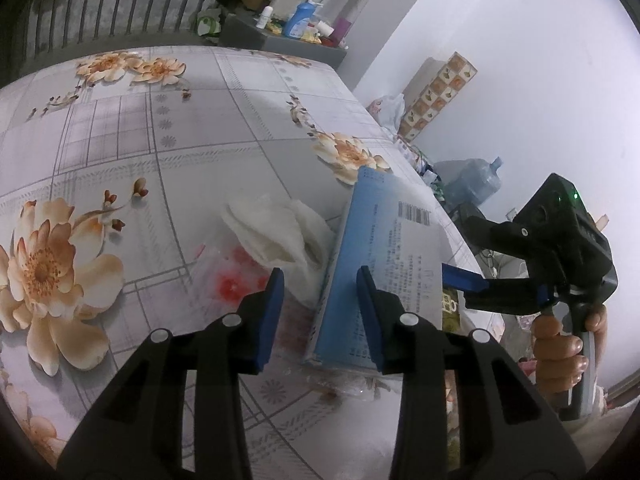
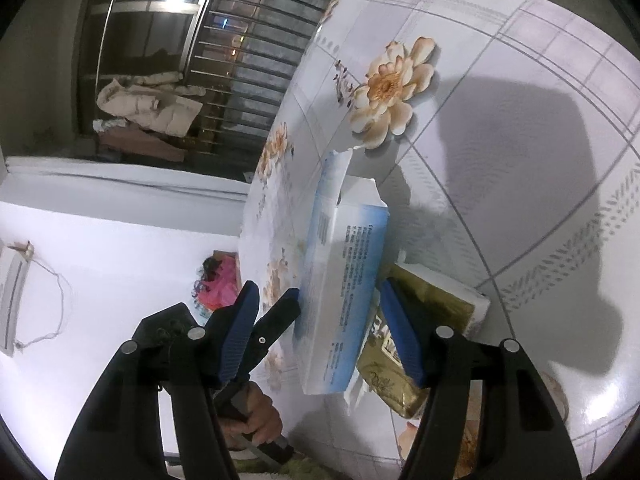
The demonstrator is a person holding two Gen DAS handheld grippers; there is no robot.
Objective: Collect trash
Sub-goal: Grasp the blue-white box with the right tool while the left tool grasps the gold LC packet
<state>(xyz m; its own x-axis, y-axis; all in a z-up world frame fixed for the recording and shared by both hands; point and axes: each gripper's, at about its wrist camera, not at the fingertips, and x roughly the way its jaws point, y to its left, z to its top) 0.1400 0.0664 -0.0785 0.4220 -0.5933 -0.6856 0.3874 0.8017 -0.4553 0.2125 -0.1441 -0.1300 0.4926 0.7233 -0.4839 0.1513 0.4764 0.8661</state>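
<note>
My left gripper [image 1: 320,276] pinches the blue-and-white cardboard box's [image 1: 384,256] edge; my right gripper [image 2: 340,304] straddles it, contact uncertain, steadying it near the floral tablecloth's [image 1: 160,140] right edge beside crumpled white tissue [image 1: 276,228].

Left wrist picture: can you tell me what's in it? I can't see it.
Black tongs with blue tips, the left tongs, straddle the edge of a blue and white box tilted up on a flowery tablecloth. Crumpled white tissue lies just left of the box. At right, a hand holds the right tongs, which reach the box's other side.
</note>
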